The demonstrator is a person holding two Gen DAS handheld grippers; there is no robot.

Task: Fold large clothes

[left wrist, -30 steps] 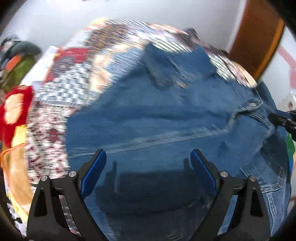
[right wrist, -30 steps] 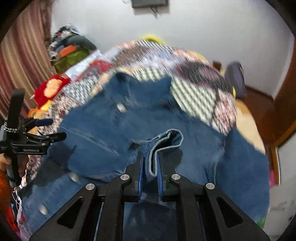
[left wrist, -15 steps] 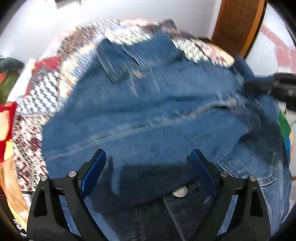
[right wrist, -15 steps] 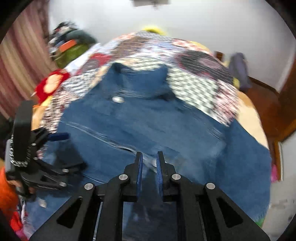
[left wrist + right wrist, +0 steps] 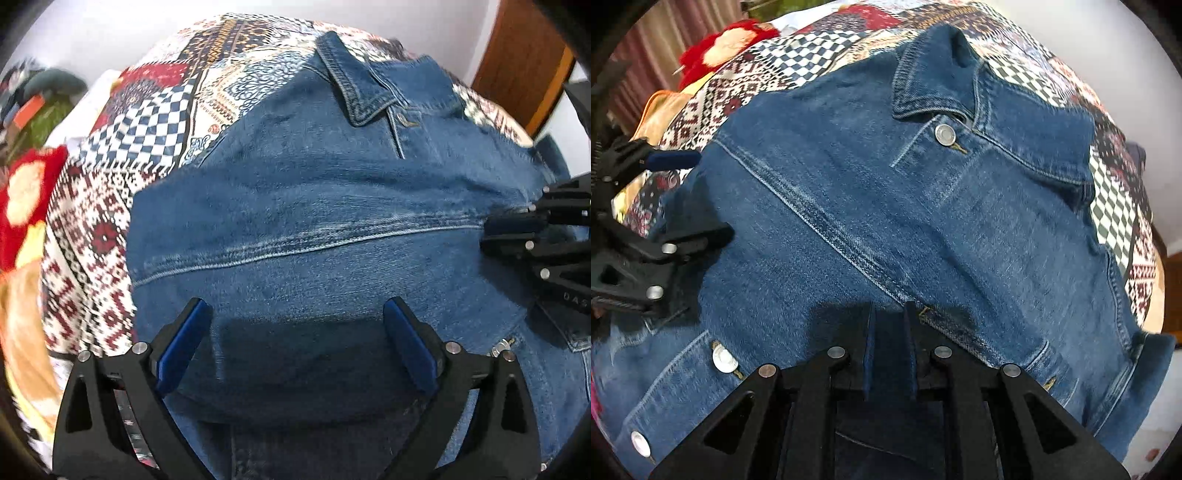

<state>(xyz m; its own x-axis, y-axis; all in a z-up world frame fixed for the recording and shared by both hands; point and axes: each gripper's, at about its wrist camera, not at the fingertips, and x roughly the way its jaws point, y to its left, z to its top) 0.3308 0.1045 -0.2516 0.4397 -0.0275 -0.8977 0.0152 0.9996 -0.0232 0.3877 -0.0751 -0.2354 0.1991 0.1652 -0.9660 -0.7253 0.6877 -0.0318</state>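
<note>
One denim jacket (image 5: 923,229) lies spread front-up across a bed covered by a patchwork quilt (image 5: 147,122) of checks, red diamonds and ornate blue-and-orange panels; its collar (image 5: 945,74) points toward the far white wall (image 5: 110,33). Two sleeves are folded across the chest, one seam running diagonally over the front. Four metal buttons (image 5: 945,133) show in the right wrist view: one at the collar, three along the lower left edge. Beyond the quilt's left side sits a red and yellow plush item (image 5: 26,192), with a heap of green and dark clothes (image 5: 40,107) behind it, and a striped curtain (image 5: 639,70) hangs there too. A brown wooden door (image 5: 517,62) stands at the right. Two grippers are over the jacket: the left gripper (image 5: 295,347) has just been opening and hangs spread wide above the denim with nothing between its blue pads, while the right gripper (image 5: 889,354) is clenched nearly closed on a fold of the jacket's fabric.
</note>
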